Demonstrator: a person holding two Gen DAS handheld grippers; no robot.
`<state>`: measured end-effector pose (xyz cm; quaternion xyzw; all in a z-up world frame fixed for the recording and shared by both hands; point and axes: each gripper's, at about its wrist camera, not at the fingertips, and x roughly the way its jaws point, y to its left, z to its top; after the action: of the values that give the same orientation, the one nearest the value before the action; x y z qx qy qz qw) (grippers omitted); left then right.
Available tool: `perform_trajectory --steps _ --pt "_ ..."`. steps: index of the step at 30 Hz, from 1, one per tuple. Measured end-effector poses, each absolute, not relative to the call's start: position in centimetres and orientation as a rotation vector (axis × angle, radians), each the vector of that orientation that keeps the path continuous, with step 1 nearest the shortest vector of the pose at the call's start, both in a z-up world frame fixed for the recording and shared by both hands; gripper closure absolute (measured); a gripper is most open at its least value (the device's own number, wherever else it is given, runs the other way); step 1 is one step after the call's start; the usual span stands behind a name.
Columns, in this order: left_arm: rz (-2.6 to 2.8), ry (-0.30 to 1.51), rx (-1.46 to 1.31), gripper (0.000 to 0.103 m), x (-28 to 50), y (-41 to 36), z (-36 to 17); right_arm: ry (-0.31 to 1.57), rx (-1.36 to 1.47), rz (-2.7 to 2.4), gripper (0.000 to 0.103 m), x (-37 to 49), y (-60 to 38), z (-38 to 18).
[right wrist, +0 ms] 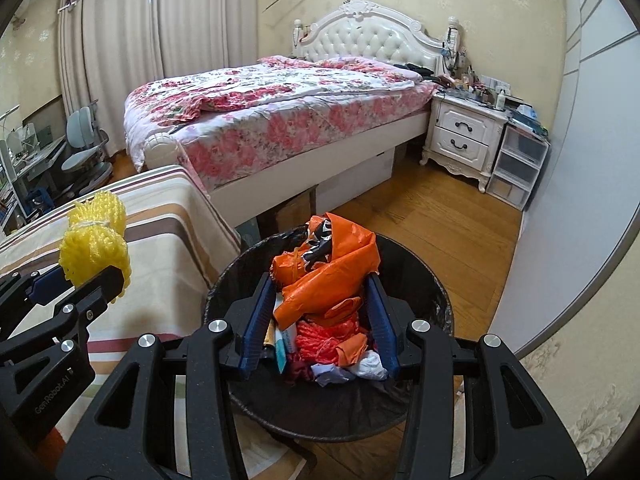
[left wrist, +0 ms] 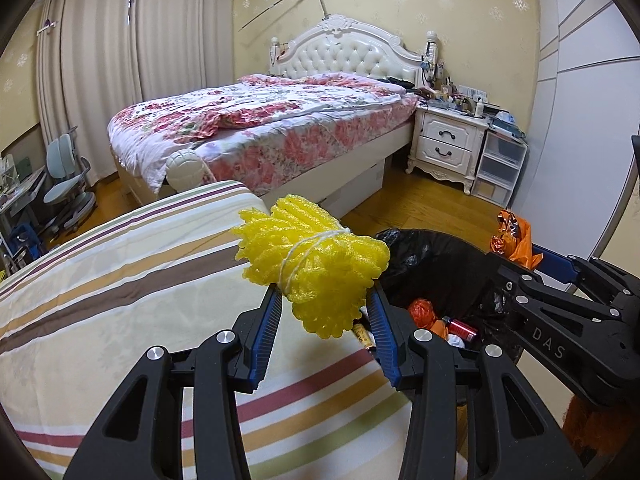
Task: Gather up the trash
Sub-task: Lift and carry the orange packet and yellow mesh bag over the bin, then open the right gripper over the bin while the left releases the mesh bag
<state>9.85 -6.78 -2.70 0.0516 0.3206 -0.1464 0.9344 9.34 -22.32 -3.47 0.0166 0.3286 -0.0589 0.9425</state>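
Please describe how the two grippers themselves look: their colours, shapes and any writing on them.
Both the left gripper and the right gripper are matte black, with angular linkage arms with triangular cut-outs and round silver pivot bolts. Their fingers are faced with ribbed blue pads. White lettering shows "DAS" on the right one and "GenRobot.AI" on the left.

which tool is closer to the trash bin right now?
Right. The right tool holds an orange plastic bag directly over the trash bin; the left tool, gripping yellow foam netting, is beside the rim, over the striped bedding.
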Motion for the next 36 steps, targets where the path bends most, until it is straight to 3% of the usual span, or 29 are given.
perform_trajectory --steps 23,27,30,36 --pt "-0.34 0.702 0.181 0.058 13.8 -11.8 -4.3 0.691 0.11 -0.187 0.057 12.6 -26.8 -5.5" --pt "-0.334 0.713 0.176 0.049 13.8 -11.7 -4.5 0.687 0.116 -0.197 0.046 12.7 -27.1 -5.5" --pt "-0.325 0.713 0.165 0.039 13.8 -11.5 -4.5 0.683 0.114 -0.208 0.045 12.5 -27.2 -5.4" --pt "-0.287 0.678 0.184 0.032 13.2 -11.3 -3.8 0.676 0.12 -0.232 0.039 12.1 -27.5 -4.9"
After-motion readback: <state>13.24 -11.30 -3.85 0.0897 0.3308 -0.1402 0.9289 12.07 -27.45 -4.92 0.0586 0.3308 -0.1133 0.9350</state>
